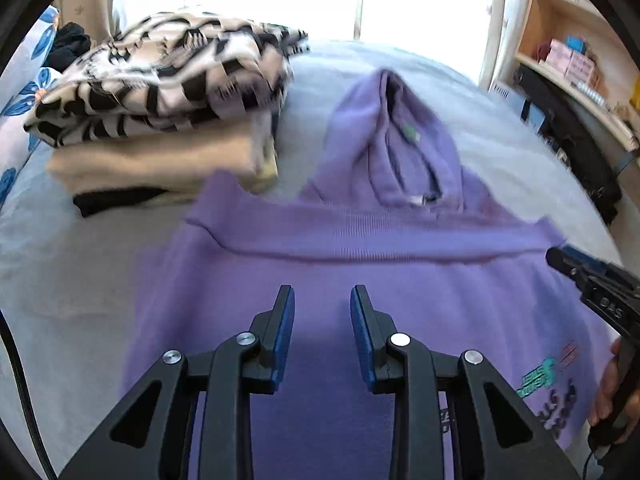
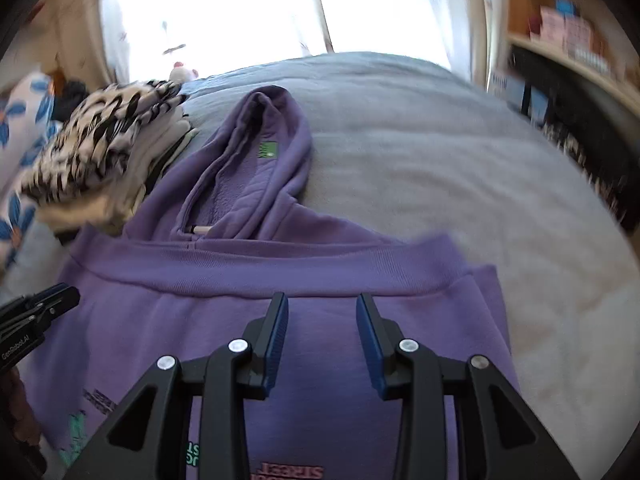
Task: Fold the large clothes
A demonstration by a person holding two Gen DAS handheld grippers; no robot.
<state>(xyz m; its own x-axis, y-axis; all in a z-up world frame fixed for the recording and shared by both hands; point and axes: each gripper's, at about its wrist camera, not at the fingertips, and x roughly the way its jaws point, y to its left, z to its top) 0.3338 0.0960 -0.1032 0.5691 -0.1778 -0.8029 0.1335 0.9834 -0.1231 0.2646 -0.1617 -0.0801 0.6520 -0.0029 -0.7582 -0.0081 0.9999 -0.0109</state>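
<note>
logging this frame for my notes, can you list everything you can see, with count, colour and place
hoodie: one, purple, flat on the bed, hem folded up, hood pointing away
stack of folded clothes: one, black-and-white piece on top, cream and black below, left of the hood
bed: one, grey cover
shelf: one, light wood, far right, holding boxes
left gripper: one, black with blue pads, open above the hoodie
right gripper: one, black with blue pads, open above the hoodie

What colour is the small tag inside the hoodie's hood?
Green; the tag inside the purple hoodie hood shows best in the right wrist view.
</note>
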